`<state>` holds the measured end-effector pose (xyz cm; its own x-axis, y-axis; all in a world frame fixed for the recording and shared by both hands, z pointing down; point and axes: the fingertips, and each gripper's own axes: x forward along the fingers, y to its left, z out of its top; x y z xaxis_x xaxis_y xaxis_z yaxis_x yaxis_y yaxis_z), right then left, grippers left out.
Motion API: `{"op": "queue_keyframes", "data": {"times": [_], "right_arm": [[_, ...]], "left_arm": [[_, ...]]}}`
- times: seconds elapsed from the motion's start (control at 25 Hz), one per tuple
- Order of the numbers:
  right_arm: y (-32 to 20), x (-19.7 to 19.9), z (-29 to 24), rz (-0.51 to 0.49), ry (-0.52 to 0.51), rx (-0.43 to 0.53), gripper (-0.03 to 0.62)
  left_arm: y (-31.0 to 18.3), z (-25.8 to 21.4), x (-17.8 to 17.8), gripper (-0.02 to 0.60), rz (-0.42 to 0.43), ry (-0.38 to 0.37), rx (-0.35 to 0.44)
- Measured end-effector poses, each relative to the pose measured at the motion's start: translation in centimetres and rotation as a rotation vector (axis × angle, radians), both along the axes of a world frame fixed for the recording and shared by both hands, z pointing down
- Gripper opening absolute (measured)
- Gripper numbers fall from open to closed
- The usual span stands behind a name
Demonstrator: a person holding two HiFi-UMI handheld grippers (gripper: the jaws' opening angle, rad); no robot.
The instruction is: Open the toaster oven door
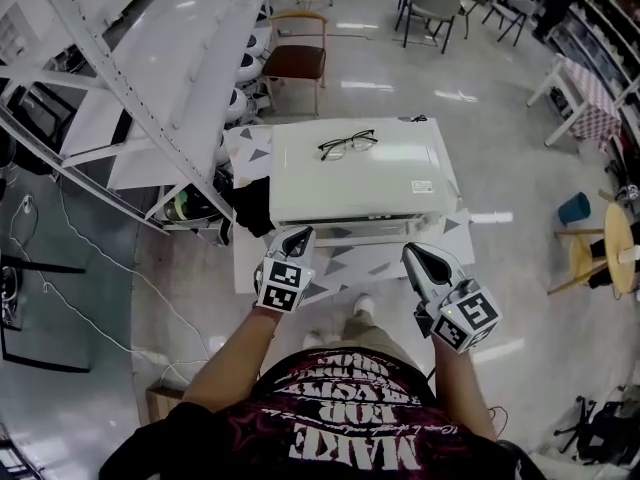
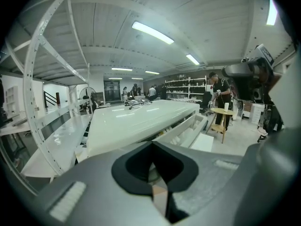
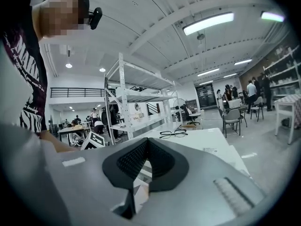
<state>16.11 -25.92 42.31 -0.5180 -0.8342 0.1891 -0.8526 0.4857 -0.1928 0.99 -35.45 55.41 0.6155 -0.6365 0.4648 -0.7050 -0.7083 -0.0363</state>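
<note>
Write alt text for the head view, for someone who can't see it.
Seen from above, a person holds the left tool and right tool, both shut and empty, just in front of a white toaster oven on a table. Glasses lie on its top.

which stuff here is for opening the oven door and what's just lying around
For the job:
toaster oven
left claw, shut, empty
right claw, shut, empty

Lying about:
glasses on the oven's top
wooden chair beyond it
blue bin on the floor
</note>
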Motion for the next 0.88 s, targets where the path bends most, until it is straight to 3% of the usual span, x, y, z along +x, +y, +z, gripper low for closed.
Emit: {"op": "queue_keyframes", "data": {"times": [0.6,0.88], "right_arm": [[6.2,-1.3,-0.7,0.121,0.028,0.006,0.028],[6.9,-2.8,-0.8,0.084,0.033,0.002,0.028]], "left_arm": [[4.5,1.1,-0.1,0.006,0.104,0.027,0.046],[6.1,1.9,0.3,0.005,0.139,0.01,0.054]]}}
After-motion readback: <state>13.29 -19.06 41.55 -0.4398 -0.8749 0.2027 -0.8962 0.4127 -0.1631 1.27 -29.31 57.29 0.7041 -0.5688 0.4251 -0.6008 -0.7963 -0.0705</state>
